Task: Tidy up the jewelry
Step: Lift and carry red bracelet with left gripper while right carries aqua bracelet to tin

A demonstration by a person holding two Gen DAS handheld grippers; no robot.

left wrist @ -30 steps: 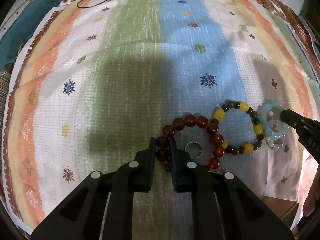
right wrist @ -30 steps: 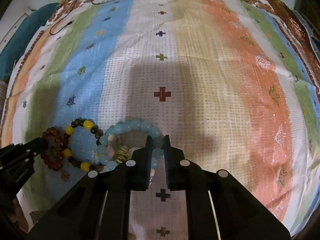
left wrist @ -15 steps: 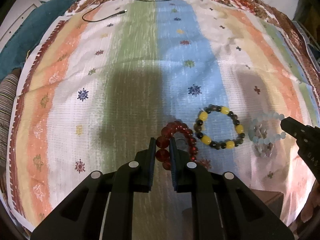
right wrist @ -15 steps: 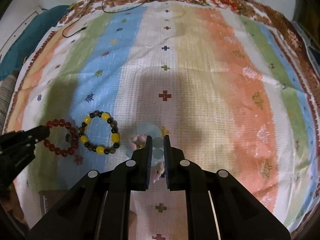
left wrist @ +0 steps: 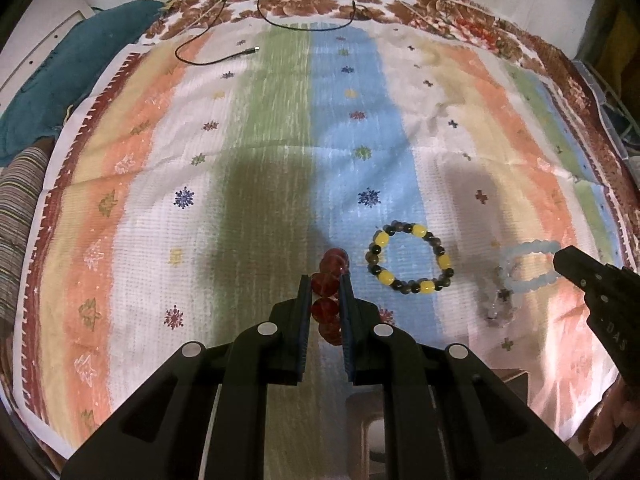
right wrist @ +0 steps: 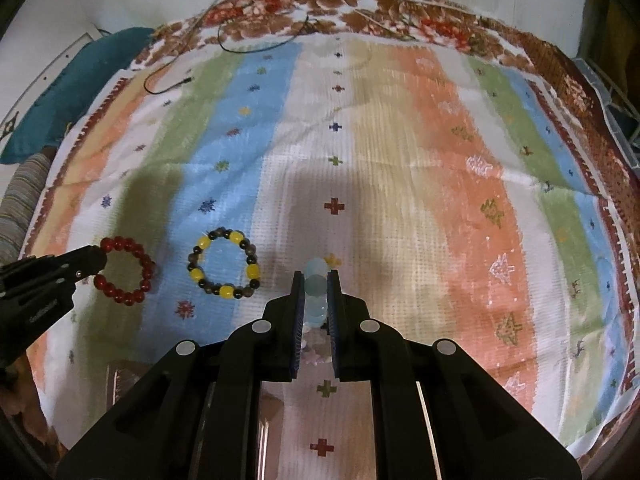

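My left gripper [left wrist: 326, 280] is shut on a red bead bracelet [left wrist: 327, 294] and holds it above the striped cloth [left wrist: 280, 140]; the bracelet also shows as a ring in the right wrist view [right wrist: 126, 270], hanging from the left gripper [right wrist: 96, 260]. My right gripper [right wrist: 316, 280] is shut on a pale blue bead bracelet [right wrist: 316, 294], which shows in the left wrist view [left wrist: 528, 268] at the right gripper's tip [left wrist: 560, 258]. A yellow-and-dark bead bracelet [left wrist: 410, 258] lies flat on the cloth between them, also in the right wrist view [right wrist: 224, 264].
A black cable [left wrist: 216, 56] lies at the far edge of the cloth. A teal cloth [left wrist: 60, 92] and a striped fabric [left wrist: 16, 208] sit at the left. A small pale cluster of beads [left wrist: 498, 308] lies below the blue bracelet.
Both grippers have lifted and pulled back, raising the red and the pale blue bracelets off the cloth. The yellow-and-dark bracelet stays lying on the cloth.
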